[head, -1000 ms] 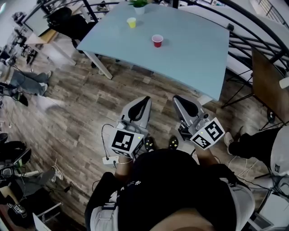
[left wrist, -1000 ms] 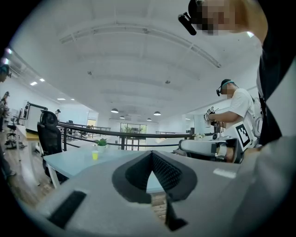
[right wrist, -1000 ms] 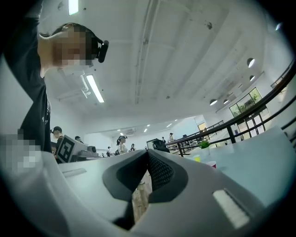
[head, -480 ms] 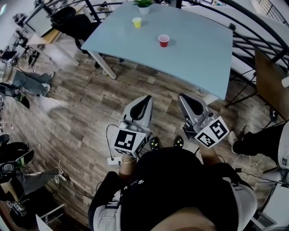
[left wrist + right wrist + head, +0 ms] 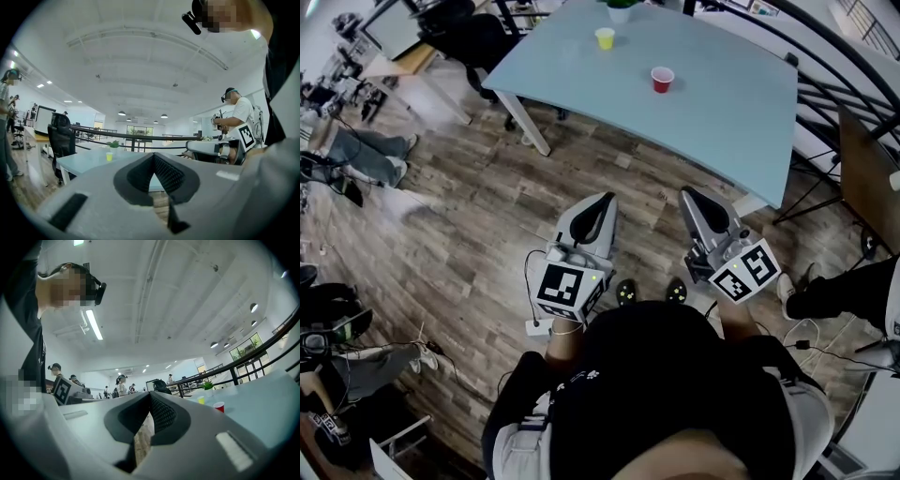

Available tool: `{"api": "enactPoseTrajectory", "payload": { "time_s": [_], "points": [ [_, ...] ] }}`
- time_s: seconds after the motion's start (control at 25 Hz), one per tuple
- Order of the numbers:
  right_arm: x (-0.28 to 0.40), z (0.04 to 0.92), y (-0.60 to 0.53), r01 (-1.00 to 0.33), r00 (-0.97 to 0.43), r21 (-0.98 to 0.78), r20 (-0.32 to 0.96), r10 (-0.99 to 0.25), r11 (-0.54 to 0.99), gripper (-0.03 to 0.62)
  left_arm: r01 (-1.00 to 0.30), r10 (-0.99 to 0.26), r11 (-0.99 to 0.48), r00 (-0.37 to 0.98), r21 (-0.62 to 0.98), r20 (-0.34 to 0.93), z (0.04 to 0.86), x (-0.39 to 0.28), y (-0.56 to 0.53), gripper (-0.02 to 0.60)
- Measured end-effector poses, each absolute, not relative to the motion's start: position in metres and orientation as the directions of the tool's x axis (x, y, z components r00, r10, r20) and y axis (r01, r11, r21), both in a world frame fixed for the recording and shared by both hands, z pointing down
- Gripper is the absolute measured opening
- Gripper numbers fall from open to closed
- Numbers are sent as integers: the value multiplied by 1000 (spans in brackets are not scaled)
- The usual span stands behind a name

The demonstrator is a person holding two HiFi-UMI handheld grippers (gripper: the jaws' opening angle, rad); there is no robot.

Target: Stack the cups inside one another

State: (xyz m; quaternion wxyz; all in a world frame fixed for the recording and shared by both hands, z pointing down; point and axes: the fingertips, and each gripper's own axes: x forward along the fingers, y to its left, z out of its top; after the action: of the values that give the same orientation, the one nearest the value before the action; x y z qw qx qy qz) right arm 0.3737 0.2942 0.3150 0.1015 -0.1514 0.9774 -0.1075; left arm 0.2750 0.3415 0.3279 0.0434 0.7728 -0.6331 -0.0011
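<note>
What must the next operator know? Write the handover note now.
Left tongs: shut, empty, held over the floor short of the table.
Right tongs: shut, empty, beside the left.
Cups: red cup and yellow cup stand upright on the table, apart, with the yellow one farther off.
Done: nothing stacked.
Left: reach the table, lift one cup, set it inside the other.

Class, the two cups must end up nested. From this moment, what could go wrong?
1. The left gripper and right gripper are both shut and empty; arriving shut could topple a cup.
2. The yellow cup stands near the plant at the far edge of the table; reaching there may bump the plant.
3. The red cup stands free and may slide if nudged.
</note>
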Motion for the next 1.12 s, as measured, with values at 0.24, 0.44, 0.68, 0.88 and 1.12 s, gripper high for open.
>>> {"api": "enactPoseTrajectory", "payload": {
  "time_s": [0.24,0.44,0.68,0.88,1.12],
  "points": [
    [350,318,306,-282,-933,-231,-161,-322,931,2,-979,-979,-193,197,67,52,331,251,353,-8],
    [338,322,313,-295,-931,-228,-148,-332,928,2,-978,-978,-196,200,76,55,335,235,359,-8],
    [337,325,314,-313,-927,-235,-134,-350,920,2,-974,-976,-206,212,93,55,338,229,360,-8],
    [339,326,308,-321,-926,-235,-124,-356,917,2,-974,-976,-202,208,101,55,340,227,359,-8],
    [334,329,291,-316,-926,-249,-129,-355,915,0,-978,-980,-180,188,101,69,344,217,354,-8]
  ]
}}
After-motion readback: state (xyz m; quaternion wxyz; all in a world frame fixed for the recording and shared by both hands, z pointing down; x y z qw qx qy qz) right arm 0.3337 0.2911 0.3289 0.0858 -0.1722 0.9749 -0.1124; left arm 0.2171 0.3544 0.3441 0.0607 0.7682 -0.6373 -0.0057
